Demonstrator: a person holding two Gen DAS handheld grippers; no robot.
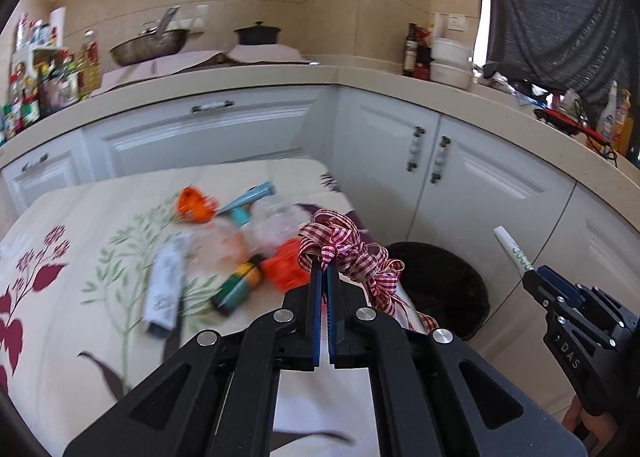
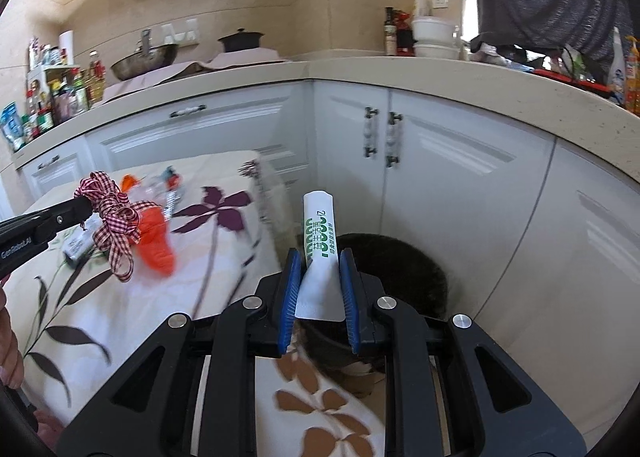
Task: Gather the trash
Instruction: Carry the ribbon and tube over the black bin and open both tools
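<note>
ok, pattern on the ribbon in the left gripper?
Red-and-white gingham check on the ribbon, clearest in the left wrist view.

wok (image 1: 150,44) and black pot (image 1: 257,33) on the countertop (image 1: 360,77); white cabinets (image 1: 480,177) below.

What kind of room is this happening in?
Almost certainly a home kitchen: a wok and a dark lidded pot sit on the worktop, sauce and oil bottles crowd one end, and white cabinets run below.
</note>
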